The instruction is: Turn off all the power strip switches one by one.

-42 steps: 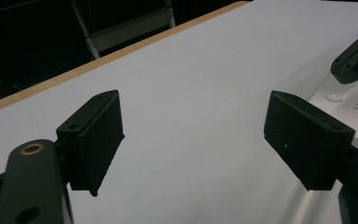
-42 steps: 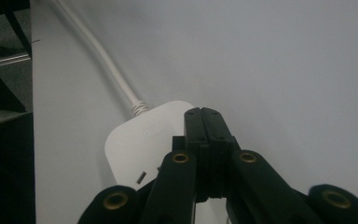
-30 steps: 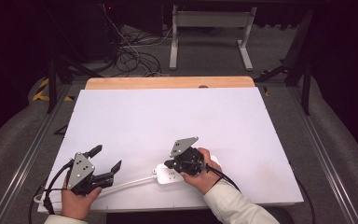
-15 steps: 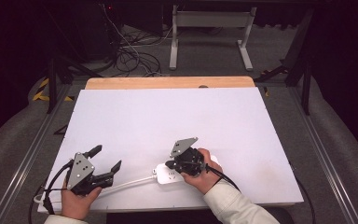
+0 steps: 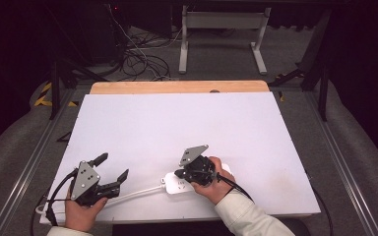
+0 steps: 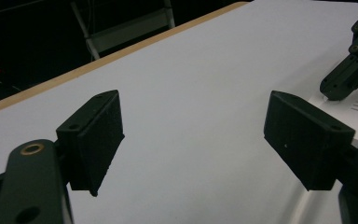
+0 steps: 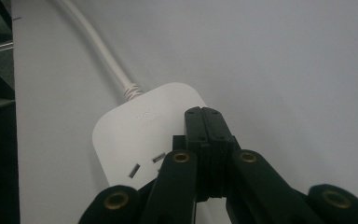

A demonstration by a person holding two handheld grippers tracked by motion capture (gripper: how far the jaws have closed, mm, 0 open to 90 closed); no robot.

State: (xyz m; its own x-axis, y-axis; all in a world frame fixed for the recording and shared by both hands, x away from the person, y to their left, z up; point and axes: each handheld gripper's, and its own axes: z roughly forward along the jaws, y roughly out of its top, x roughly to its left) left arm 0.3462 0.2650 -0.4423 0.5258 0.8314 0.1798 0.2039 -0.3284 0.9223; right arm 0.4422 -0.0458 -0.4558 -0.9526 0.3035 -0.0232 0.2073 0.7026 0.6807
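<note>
On the near edge of the white desk point(image 5: 177, 123) lies a white power strip point(image 5: 177, 183). It sits a bit right of the middle, close to the person.

The right gripper point(image 5: 181, 174) is right on top of the power strip. Its jaws are pressed tight together with nothing between them, and the tips rest on the flat top of the strip, just beside the plug holes. In the right gripper view the closed tips point(image 7: 206, 122) sit near the rounded end where the cord comes out.

The left gripper point(image 5: 112, 169) is over at the near left. Its jaws are wide apart and hold nothing. It sits apart from the strip, so the right hand is the nearer one.

The power strip's long side runs left to right across the desk. Its white cord point(image 5: 138, 191) leaves the left end and runs toward the left gripper. So the strip points its cord end left, with its other end hidden under the right hand.
</note>
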